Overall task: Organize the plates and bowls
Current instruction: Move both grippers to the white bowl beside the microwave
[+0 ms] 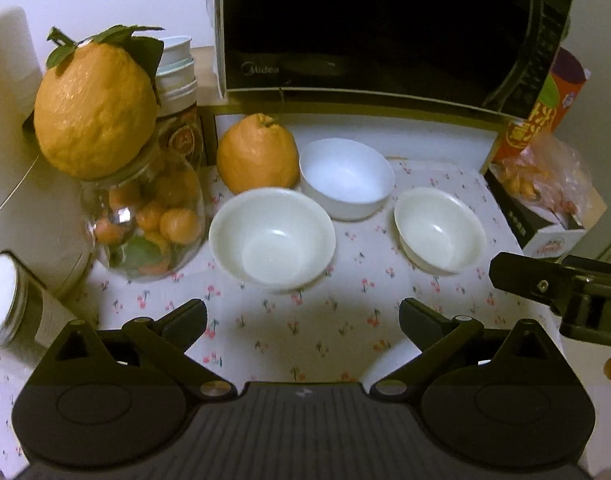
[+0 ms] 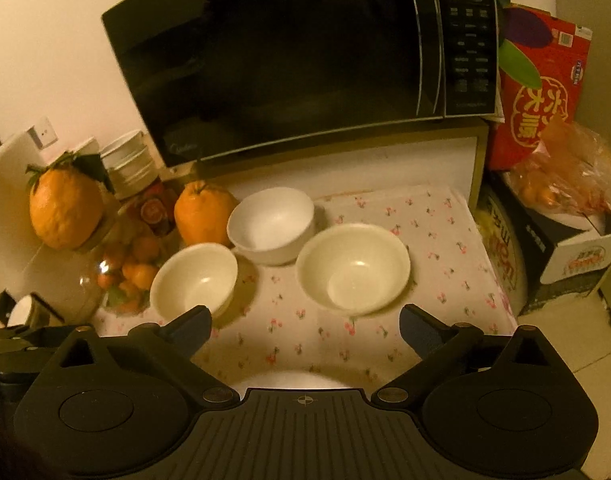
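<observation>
While three bowls (image 1: 272, 236) sit before the microwave (image 1: 385, 28), left gripper (image 1: 303, 316) and right gripper (image 2: 305, 322) gape wide, empty.

The microwave (image 1: 381, 28) is cut off by the top edge in both wrist views, and its keypad labels (image 2: 467, 36) are too small to read. The stacked cups (image 1: 176, 76) sit partly hidden behind the leafy citrus fruit (image 1: 95, 112) (their count is unclear), and a white rim (image 2: 289, 380) shows only as a sliver above the right gripper's body.
</observation>
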Motion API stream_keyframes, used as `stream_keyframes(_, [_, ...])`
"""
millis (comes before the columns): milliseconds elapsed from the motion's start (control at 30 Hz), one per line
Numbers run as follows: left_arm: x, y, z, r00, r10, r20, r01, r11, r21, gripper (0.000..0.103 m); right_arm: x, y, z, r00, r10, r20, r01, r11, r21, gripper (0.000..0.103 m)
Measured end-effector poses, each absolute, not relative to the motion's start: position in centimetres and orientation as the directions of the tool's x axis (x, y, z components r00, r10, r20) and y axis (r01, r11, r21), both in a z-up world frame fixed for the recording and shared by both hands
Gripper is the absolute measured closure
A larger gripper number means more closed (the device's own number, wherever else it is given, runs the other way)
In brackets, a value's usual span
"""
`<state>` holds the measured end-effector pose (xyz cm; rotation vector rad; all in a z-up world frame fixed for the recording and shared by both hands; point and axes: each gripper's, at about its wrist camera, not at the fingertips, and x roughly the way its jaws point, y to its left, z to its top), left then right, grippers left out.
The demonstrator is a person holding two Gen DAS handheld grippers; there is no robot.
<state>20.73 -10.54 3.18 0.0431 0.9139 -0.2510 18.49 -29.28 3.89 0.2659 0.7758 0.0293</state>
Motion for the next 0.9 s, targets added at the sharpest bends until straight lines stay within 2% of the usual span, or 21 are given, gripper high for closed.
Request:
stream_keyframes(367, [26.1, -11.3, 2.6, 0.628, -0.215, -0.748, 0.225, 0.97, -0.091, 0.001, 25.6, -31.2, 2.0, 0.708, 0.161, -0.688, 0.09, 0.945, 0.315, 0.002])
stream_keyframes(500, [28.0, -11.7, 2.0, 0.646, -0.232, -0.728, 0.241, 0.966, -0.093, 0.006, 27.5, -31.7, 0.7, 0.713, 0.195, -0.673, 0.08, 0.931, 0.355, 0.002])
stream_keyframes(700, [30.4, -11.5, 0.8, 0.65, -0.277, -0.707, 0.246, 0.958, -0.15, 0.025, 30.0, -32.7, -1.1, 0.734, 0.233, -0.638, 0.067, 0.91, 0.409, 0.002])
stream_keyframes(867, [31.7, -11.5, -0.3, 0.64, -0.313, -0.701, 0.245, 0.949, -0.2, 0.048, 31.5, -32.7, -2.5, 0.755, 0.247, -0.607, 0.079, 0.885, 0.459, 0.005])
stream_keyframes(900, [31.9, -11.6, -0.5, 0.638, -0.32, -0.7, 0.248, 0.947, -0.206, 0.05, 31.7, -32.7, -2.7, 0.761, 0.249, -0.599, 0.078, 0.882, 0.465, 0.006])
